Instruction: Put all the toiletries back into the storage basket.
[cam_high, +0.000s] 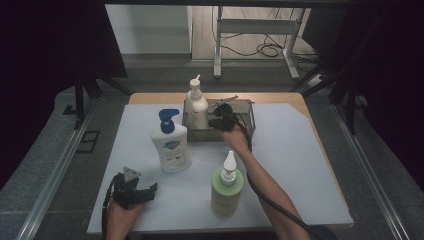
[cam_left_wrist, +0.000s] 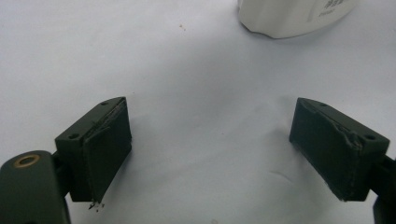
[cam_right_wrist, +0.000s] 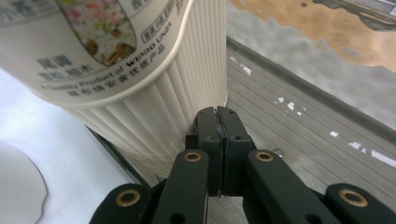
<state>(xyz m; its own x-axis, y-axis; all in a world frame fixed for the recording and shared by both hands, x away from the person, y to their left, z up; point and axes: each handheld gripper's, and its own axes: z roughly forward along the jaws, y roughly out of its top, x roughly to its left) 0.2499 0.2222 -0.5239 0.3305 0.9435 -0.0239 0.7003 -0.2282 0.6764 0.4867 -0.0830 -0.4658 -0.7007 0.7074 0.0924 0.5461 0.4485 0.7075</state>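
A cream pump bottle (cam_high: 196, 105) with a ribbed body stands in the left part of a metal tray (cam_high: 248, 118) at the back of the table. My right gripper (cam_high: 216, 120) reaches into that tray just right of the bottle. In the right gripper view its jaws are pressed together with nothing between them; the right gripper (cam_right_wrist: 218, 114) hovers over the tray floor (cam_right_wrist: 299, 126) beside the cream bottle (cam_right_wrist: 121, 70). My left gripper (cam_high: 150, 192) rests at the front left of the white mat. Seen up close, the left gripper (cam_left_wrist: 210, 144) is wide open over bare mat.
A white bottle with a blue pump (cam_high: 171, 145) stands left of centre, and its base (cam_left_wrist: 289, 16) lies ahead of the left jaws. A green bottle with a white pump (cam_high: 227, 187) stands at the front middle, close to the right forearm.
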